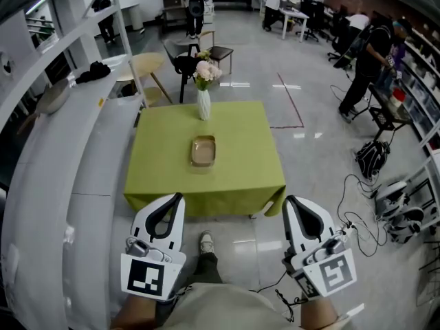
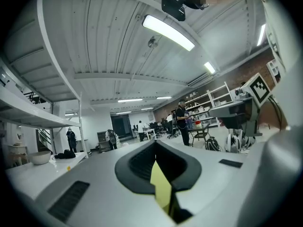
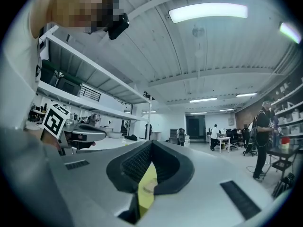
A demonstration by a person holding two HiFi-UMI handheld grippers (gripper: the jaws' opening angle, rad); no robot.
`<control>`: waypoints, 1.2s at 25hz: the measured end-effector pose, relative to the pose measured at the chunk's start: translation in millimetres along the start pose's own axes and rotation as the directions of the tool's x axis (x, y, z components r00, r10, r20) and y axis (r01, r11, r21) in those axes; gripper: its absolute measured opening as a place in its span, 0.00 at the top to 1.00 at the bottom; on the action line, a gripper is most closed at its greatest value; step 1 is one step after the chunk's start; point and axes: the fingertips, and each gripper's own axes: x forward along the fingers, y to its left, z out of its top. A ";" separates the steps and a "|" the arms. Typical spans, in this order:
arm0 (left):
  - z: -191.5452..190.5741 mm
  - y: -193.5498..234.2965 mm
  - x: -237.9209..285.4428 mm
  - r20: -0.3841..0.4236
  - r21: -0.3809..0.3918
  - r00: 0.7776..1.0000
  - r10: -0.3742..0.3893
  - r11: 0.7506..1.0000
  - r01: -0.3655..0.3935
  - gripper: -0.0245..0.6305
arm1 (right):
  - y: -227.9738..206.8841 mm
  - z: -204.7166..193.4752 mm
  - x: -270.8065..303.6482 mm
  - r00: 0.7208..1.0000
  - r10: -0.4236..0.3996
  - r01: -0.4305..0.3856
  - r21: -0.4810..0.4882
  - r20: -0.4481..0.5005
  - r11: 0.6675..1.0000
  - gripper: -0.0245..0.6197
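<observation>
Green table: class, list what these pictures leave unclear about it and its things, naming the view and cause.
Head view: dish on the green table is too small to show contents.
Left gripper view: shut left claw hides all but a green sliver of table.
Right gripper view: shut right claw does likewise; the dish is a blur.
Vase: hidden in both gripper views.

tablecloth (image 1: 237, 174): matt cloth | vase (image 1: 203, 106): glossy, smooth | floor (image 1: 320, 167): glossy, smooth

The head view looked steeply down from just short of the green tabletop (image 1: 237, 139); both gripper views faced forward, glimpsing it too.
</observation>
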 end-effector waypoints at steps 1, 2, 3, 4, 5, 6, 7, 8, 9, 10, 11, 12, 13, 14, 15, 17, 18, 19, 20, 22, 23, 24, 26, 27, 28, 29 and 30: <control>-3.7 6.5 7.2 -0.003 -0.003 1.000 0.002 1.000 -0.002 0.95 | -2.4 -2.7 10.0 1.000 0.003 -0.003 -0.001 -0.005 1.000 0.95; -7.6 13.5 15.0 -0.007 -0.006 1.000 0.005 1.000 -0.005 0.95 | -5.2 -5.4 20.5 1.000 0.004 -0.004 -0.001 -0.010 1.000 0.95; -11.8 21.2 23.4 -0.011 -0.010 1.000 0.007 1.000 -0.007 0.95 | -8.2 -8.2 31.8 1.000 0.006 -0.006 -0.001 -0.016 1.000 0.95; -16.2 29.5 32.1 -0.017 -0.013 1.000 0.009 1.000 -0.009 0.95 | -11.2 -10.9 43.6 1.000 0.006 -0.006 -0.001 -0.021 1.000 0.95; -20.6 38.4 41.0 -0.024 -0.017 1.000 0.009 1.000 -0.010 0.95 | -14.2 -13.5 55.8 1.000 0.007 -0.007 0.000 -0.027 1.000 0.95; -24.8 47.3 50.1 -0.030 -0.020 0.999 0.009 1.000 -0.009 0.95 | -17.3 -16.2 68.0 0.999 0.006 -0.006 0.002 -0.034 1.000 0.95; -28.8 56.2 59.2 -0.036 -0.023 0.999 0.007 1.000 -0.008 0.95 | -20.4 -19.2 80.1 0.999 0.005 -0.004 0.004 -0.044 1.000 0.95; -32.6 65.0 68.5 -0.041 -0.025 0.999 0.005 1.000 -0.006 0.95 | -23.5 -22.4 92.1 0.999 0.003 -0.003 0.006 -0.054 1.000 0.95; -36.2 73.8 78.0 -0.045 -0.026 0.999 0.002 1.000 -0.003 0.95 | -26.6 -25.5 104.3 0.998 0.002 -0.002 0.007 -0.065 1.000 0.95; -39.8 82.6 87.8 -0.050 -0.024 0.999 -0.002 1.000 0.001 0.95 | -29.7 -28.4 116.8 0.997 0.001 0.000 0.008 -0.074 1.000 0.95; -43.5 91.4 97.9 -0.057 -0.019 0.998 -0.006 1.000 0.005 0.95 | -32.7 -31.2 129.6 0.997 0.000 0.001 0.010 -0.084 1.000 0.95; -47.5 100.4 108.1 -0.064 -0.013 0.998 -0.009 1.000 0.008 0.95 | -35.6 -34.2 142.8 0.996 -0.002 0.003 0.011 -0.093 1.000 0.95; -51.6 109.5 118.6 -0.071 -0.010 0.997 -0.013 1.000 0.013 0.95 | -38.7 -37.6 156.3 0.995 -0.003 0.004 0.011 -0.103 1.000 0.95; -55.8 118.6 129.5 -0.077 -0.011 0.997 -0.018 1.000 0.017 0.95 | -42.0 -41.2 170.3 0.994 -0.005 0.006 0.012 -0.114 1.000 0.95; -60.0 127.8 140.7 -0.083 -0.017 0.996 -0.025 1.000 0.023 0.95 | -45.4 -44.4 184.9 0.992 -0.007 0.009 0.018 -0.123 1.000 0.95; -69.3 146.1 163.2 -0.093 -0.032 0.995 -0.039 0.999 0.037 0.95 | -50.7 -47.9 216.4 0.992 -0.009 0.015 0.047 -0.130 0.999 0.95; -75.1 155.1 173.8 -0.103 -0.034 0.994 -0.045 0.999 0.042 0.95 | -53.4 -50.3 231.6 0.991 -0.010 0.018 0.059 -0.133 0.998 0.95; -82.0 164.1 184.2 -0.117 -0.029 0.992 -0.050 0.998 0.047 0.95 | -56.6 -54.4 245.6 0.990 -0.012 0.021 0.064 -0.139 0.998 0.95; -89.2 172.6 194.3 -0.135 -0.020 0.989 -0.055 0.998 0.053 0.95 | -60.1 -59.9 258.7 0.989 -0.015 0.025 0.062 -0.149 0.998 0.95; -102.6 187.1 213.0 -0.168 -0.009 0.983 -0.069 0.998 0.068 0.95 | -66.6 -73.8 282.2 0.984 -0.022 0.033 0.062 -0.176 0.998 0.95; -109.1 193.0 221.7 -0.182 -0.012 0.980 -0.079 0.997 0.079 0.95 | -69.6 -81.9 292.5 0.981 -0.026 0.039 0.065 -0.194 0.997 0.95; -116.7 197.7 230.2 -0.197 -0.020 0.976 -0.092 0.996 0.090 0.94 | -72.6 -90.3 301.9 0.976 -0.031 0.046 0.066 -0.214 0.997 0.95; -135.5 203.3 246.3 -0.237 -0.048 0.964 -0.122 0.992 0.114 0.91 | -79.7 -107.7 317.3 0.963 -0.045 0.062 0.057 -0.265 0.996 0.95; -146.1 204.3 253.8 -0.261 -0.065 0.956 -0.138 0.990 0.125 0.89 | -83.1 -116.1 323.5 0.957 -0.048 0.067 0.057 -0.287 0.996 0.95; -157.1 204.4 260.8 -0.285 -0.083 0.946 -0.152 0.987 0.134 0.87 | -85.4 -123.7 329.4 0.952 -0.045 0.067 0.064 -0.301 0.996 0.95; -167.9 203.9 267.4 -0.308 -0.101 0.937 -0.165 0.985 0.140 0.85 | -86.9 -130.7 334.8 0.950 -0.035 0.062 0.077 -0.310 0.995 0.95; -178.3 203.2 273.8 -0.327 -0.118 0.929 -0.175 0.983 0.144 0.83 | -88.3 -138.2 339.3 0.948 -0.025 0.057 0.089 -0.318 0.994 0.95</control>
